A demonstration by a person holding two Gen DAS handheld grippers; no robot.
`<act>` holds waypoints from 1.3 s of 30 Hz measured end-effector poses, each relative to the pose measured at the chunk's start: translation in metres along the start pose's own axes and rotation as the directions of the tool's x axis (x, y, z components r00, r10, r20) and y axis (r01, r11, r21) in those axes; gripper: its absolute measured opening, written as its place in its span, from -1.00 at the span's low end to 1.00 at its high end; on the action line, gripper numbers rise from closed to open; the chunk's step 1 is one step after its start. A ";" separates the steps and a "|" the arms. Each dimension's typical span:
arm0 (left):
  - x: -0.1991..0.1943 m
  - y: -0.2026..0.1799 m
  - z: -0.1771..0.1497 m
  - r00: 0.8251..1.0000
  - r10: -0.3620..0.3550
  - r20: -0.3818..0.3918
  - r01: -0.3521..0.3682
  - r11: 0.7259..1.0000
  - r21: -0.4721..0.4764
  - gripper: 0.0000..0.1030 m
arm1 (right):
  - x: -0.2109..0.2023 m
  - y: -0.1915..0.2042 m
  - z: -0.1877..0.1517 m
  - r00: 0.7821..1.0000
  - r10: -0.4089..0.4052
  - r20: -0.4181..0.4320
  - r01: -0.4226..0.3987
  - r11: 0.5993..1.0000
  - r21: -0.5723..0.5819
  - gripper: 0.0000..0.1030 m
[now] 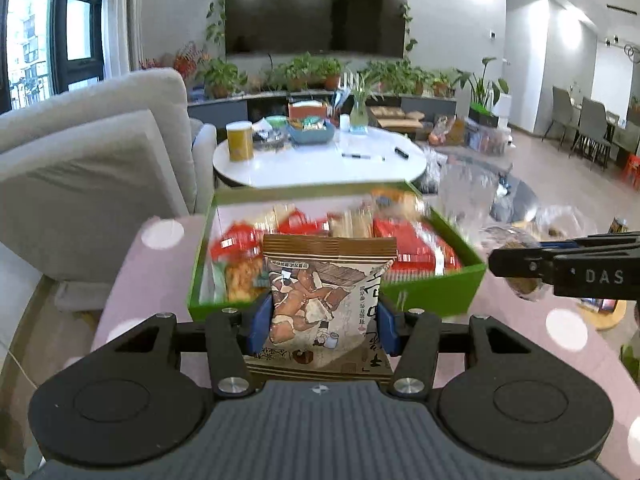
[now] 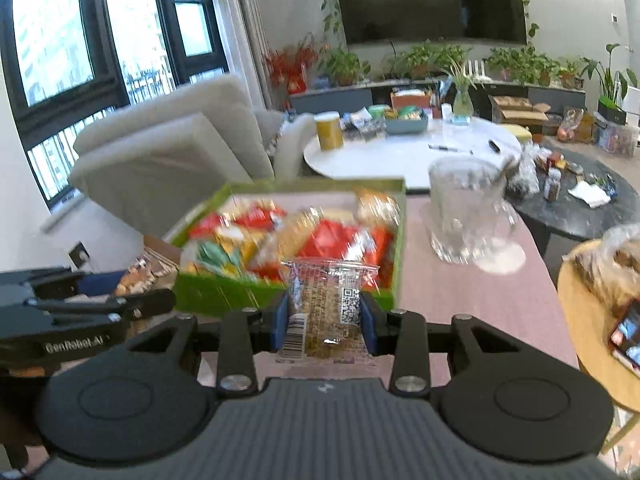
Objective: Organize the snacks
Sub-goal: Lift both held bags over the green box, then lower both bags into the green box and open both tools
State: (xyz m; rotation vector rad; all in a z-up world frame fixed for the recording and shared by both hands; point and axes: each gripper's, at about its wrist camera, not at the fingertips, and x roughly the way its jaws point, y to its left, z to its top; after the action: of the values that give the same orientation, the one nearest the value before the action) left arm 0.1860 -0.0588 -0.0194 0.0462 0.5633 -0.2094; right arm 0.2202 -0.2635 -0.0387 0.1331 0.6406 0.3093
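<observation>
Reading from left to right: my left gripper holds a brown snack packet, its blue pads pressed against the packet's two sides so that it stands upright with its top seal clear of the jaws; I judge this grip keeps the printed face toward the camera and the packet ready to be lowered end first. Behind it lies the green box on the pink tabletop, already stocked with red, orange and yellow packets laid close together, so the box is evidently the collecting place for the snacks. To its right my right gripper is closed on a clear packet of a brown, grainy snack, barcode and square code facing me, pads on both its edges; in the left view this gripper's black finger reaches in from the right edge. Both packets hang just short of the box's near wall, above the tabletop, not yet over the opening. Farther right stands a clear glass jar, blurred, apart from the box. My judgement: both packets are headed for the box.
</observation>
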 end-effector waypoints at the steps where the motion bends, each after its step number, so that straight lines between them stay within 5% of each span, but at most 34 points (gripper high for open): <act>1: 0.000 0.001 0.005 1.000 0.003 0.010 -0.003 1.000 0.000 -0.04 | 0.002 0.002 0.006 1.000 0.006 0.004 -0.006 1.000 0.007 -0.17; 12: 0.026 0.018 0.046 0.999 0.027 0.033 -0.027 1.000 -0.015 -0.04 | 0.041 0.008 0.047 0.999 0.036 -0.017 -0.034 0.997 0.062 -0.17; 39: 0.131 0.012 0.088 0.999 0.015 -0.044 -0.014 1.000 0.022 -0.04 | 0.115 -0.034 0.069 0.993 0.069 -0.098 -0.041 0.966 0.256 -0.17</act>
State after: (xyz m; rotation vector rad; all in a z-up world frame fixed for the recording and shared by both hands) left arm 0.3431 -0.0797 -0.0155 0.0760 0.6050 -0.2008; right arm 0.3570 -0.2601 -0.0561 0.3825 0.7822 0.2883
